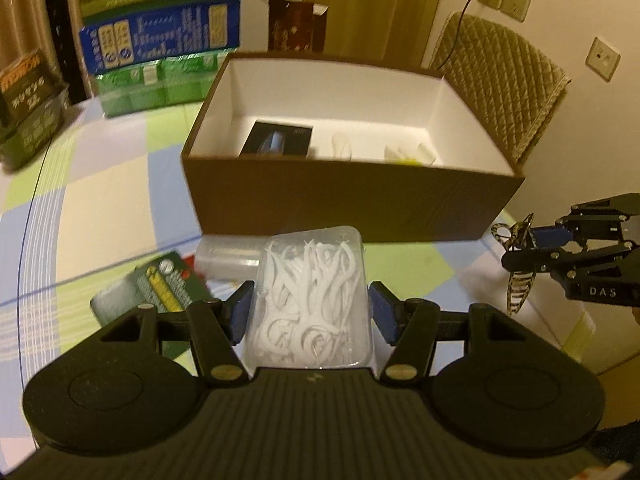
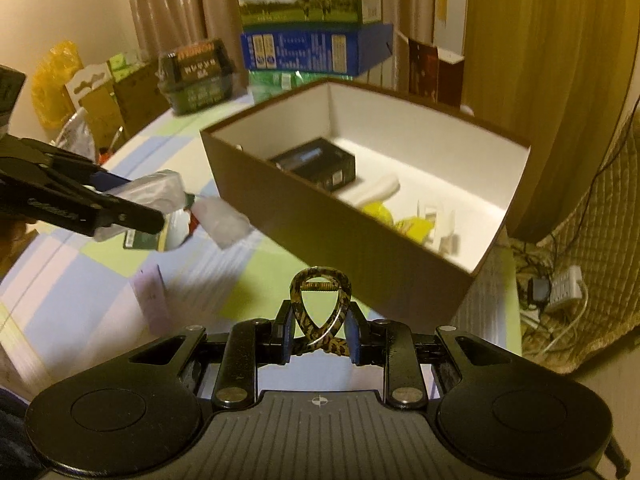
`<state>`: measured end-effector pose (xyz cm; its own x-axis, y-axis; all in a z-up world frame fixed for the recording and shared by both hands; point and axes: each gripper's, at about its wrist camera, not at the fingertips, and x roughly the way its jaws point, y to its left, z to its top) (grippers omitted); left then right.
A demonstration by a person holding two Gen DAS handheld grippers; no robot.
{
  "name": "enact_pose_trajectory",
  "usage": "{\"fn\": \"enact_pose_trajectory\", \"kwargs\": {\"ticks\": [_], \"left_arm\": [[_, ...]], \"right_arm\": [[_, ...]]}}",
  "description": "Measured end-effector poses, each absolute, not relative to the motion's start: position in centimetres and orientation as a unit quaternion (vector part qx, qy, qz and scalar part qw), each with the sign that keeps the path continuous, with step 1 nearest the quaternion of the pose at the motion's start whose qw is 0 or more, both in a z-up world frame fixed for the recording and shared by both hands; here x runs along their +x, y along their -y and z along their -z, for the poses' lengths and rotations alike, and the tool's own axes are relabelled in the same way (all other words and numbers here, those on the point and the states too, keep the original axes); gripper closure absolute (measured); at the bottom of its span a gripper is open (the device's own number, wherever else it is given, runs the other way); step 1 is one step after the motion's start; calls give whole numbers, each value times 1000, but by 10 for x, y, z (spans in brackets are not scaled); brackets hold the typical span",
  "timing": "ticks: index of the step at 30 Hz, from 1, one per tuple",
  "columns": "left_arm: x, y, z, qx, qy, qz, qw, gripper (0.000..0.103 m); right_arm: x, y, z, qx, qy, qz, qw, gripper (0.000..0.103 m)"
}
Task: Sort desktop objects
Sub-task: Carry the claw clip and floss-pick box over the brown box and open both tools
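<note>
two light items in hand, both short of the box

the left gripper (image 1: 310,312) is clamped on a clear floss pick case (image 1: 310,296), low centre in the left wrist view, its pads on the two side walls. i judge it light, stiff but slick plastic, so a mid-wall hold suits it. the right gripper (image 2: 318,338) pinches a tortoiseshell hair clip (image 2: 320,308) near its crossed base, bottom centre in the right wrist view; it looks light, hard, perhaps brittle. the brown box (image 1: 352,208) sits open above both, already holding a black carton (image 1: 278,140)
</note>
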<state>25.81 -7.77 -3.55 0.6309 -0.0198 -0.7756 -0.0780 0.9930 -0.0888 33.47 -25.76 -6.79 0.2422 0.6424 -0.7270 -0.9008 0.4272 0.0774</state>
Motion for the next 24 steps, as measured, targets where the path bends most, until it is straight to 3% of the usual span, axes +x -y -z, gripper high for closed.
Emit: {"fn": "enact_pose_trajectory", "kwargs": {"ticks": [14,24], "left_arm": [[315,98,-5,-36,-371,3,928,47],[388,93,-10,-47,-363,2,931,47]], "right_arm": [[374,245,19,-163,-284,-518,790,80],[439,203,26,-170,-279,-498,803,80]]}}
